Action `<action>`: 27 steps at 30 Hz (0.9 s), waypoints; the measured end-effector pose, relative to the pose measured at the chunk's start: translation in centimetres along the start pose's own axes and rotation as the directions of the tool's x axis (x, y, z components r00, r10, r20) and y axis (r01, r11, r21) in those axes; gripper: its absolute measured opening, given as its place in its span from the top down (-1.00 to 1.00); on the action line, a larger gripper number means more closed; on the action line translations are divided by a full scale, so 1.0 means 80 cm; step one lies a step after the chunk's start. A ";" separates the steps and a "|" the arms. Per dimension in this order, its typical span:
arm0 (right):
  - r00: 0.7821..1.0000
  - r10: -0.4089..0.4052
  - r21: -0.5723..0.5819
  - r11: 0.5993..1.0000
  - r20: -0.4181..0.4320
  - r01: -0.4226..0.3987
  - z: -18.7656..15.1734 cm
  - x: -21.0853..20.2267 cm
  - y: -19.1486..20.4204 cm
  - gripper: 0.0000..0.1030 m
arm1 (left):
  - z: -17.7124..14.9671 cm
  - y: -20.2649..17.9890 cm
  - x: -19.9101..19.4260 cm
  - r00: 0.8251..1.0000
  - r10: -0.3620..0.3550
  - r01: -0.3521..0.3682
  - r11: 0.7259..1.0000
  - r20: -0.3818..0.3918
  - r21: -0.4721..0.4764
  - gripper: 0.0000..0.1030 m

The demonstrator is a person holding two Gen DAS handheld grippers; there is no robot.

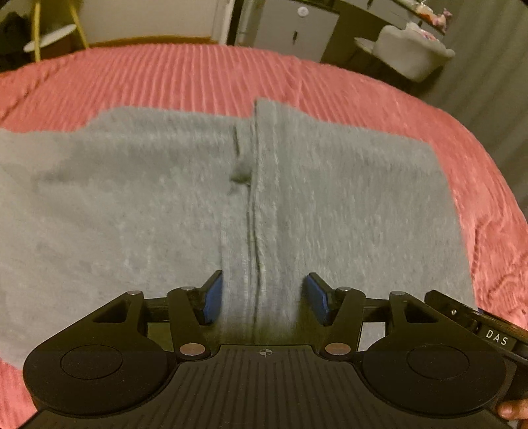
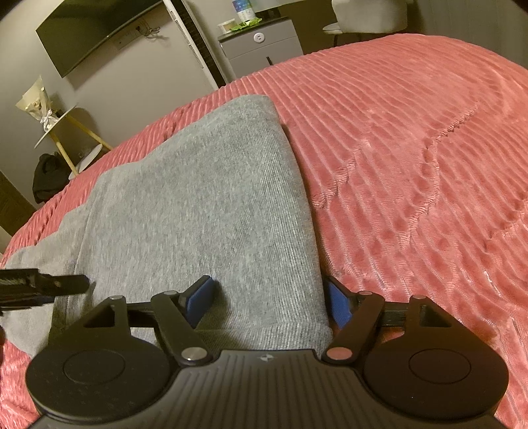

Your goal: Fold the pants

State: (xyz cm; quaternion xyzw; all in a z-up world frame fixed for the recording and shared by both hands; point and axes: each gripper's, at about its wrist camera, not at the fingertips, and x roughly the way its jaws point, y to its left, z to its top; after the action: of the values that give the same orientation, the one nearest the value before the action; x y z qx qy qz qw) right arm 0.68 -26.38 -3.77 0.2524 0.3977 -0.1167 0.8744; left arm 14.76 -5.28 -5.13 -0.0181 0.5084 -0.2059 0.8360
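Observation:
Grey knit pants (image 1: 165, 204) lie flat on a pink ribbed bedspread (image 1: 198, 76), with a folded layer and an edge seam running toward the camera. My left gripper (image 1: 262, 298) is open just above the cloth, its blue pads (image 1: 211, 300) on either side of that seam. In the right wrist view the pants (image 2: 211, 204) lie folded, their right edge running away from me. My right gripper (image 2: 269, 303) is open over that near right edge, one pad (image 2: 338, 305) over the bedspread (image 2: 412, 165). The left gripper's side (image 2: 39, 285) shows at the left.
Beyond the bed stand a grey cabinet (image 2: 264, 49), a wall-mounted screen (image 2: 95, 29), a yellow-legged side table (image 2: 66, 138), a dark bag on the floor (image 2: 49, 178) and a white chair (image 1: 412, 49).

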 end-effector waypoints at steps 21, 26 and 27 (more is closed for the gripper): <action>1.000 -0.001 -0.026 1.000 -0.004 0.001 0.000 0.001 0.003 -0.51 | 0.003 0.005 0.009 0.999 -0.042 0.044 0.995 0.017 -0.092 0.63; 1.000 0.000 -0.027 1.000 -0.004 0.000 0.000 0.001 0.003 -0.53 | 0.005 0.007 0.001 0.998 -0.052 0.056 0.992 0.035 -0.114 0.66; 1.000 0.000 -0.028 1.000 -0.003 0.000 0.000 0.001 0.003 -0.54 | 0.005 0.009 -0.003 0.997 -0.059 0.064 0.991 0.040 -0.120 0.66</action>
State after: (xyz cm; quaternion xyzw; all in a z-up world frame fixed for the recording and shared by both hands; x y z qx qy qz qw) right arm 0.84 -26.19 -3.74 0.2403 0.4008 -0.1109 0.8771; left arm 15.29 -4.59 -4.91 -0.0882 0.5039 -0.1999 0.8356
